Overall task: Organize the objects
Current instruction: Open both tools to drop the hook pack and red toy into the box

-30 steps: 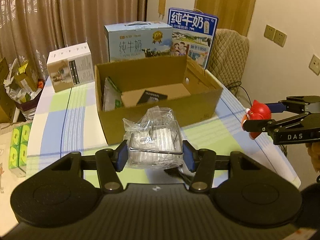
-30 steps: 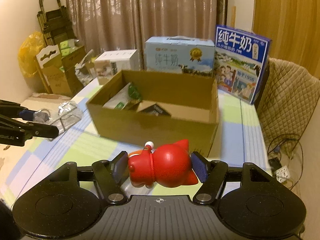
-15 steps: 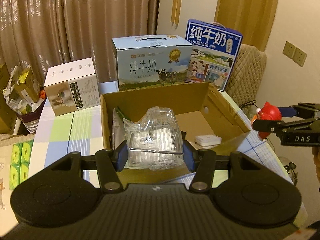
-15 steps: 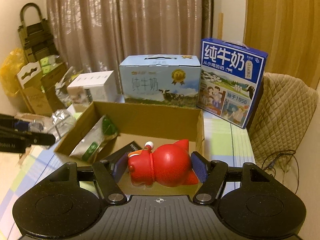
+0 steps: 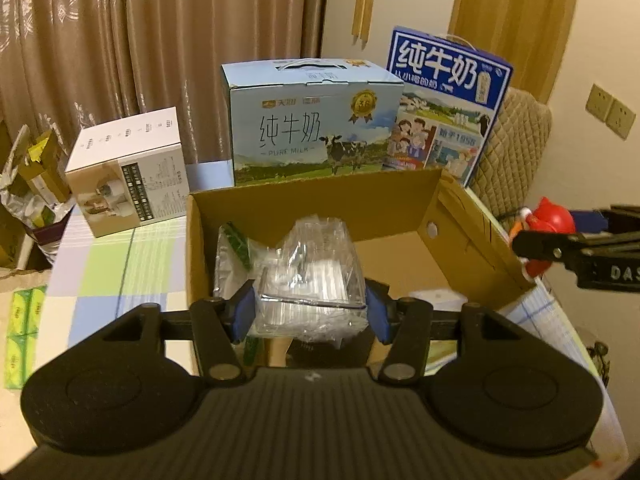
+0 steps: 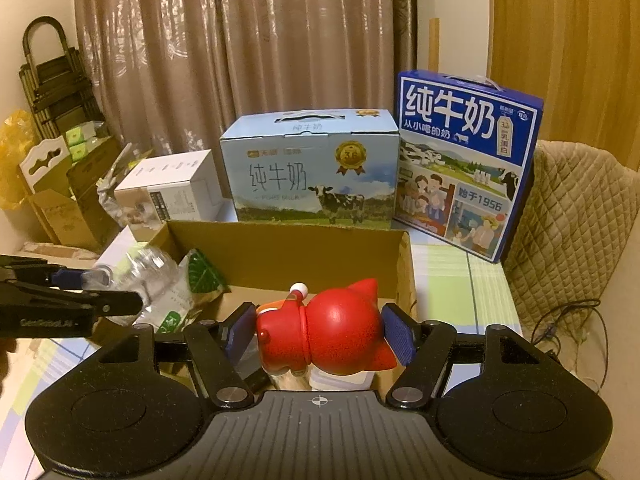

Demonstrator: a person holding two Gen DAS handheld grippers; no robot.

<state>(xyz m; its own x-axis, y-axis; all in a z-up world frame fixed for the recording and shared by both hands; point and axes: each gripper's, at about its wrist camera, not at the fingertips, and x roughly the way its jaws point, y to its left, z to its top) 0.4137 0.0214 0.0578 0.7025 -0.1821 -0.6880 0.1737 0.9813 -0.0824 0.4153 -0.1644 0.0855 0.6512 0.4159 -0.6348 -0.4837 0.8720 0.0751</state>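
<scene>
My left gripper (image 5: pixel 311 314) is shut on a clear plastic box wrapped in crinkled film (image 5: pixel 316 276) and holds it above the open cardboard box (image 5: pixel 320 204). My right gripper (image 6: pixel 320 334) is shut on a red toy figure (image 6: pixel 328 336) and holds it over the right part of the cardboard box (image 6: pixel 288 248). Inside the box lie a silver and green packet (image 5: pixel 228 252) and a white flat item (image 5: pixel 440 298). The red toy also shows in the left wrist view (image 5: pixel 548 224), beyond the box's right wall.
Behind the cardboard box stand a light blue milk carton (image 5: pixel 312 120), a dark blue milk carton (image 5: pixel 448 108) and a white box (image 5: pixel 128 172). A quilted chair (image 6: pixel 572 232) is at the right. Curtains hang behind. The table has a checked cloth (image 5: pixel 108 264).
Both grippers have moved forward and up with their loads, from in front of the cardboard box to above its opening. Both stay shut.
</scene>
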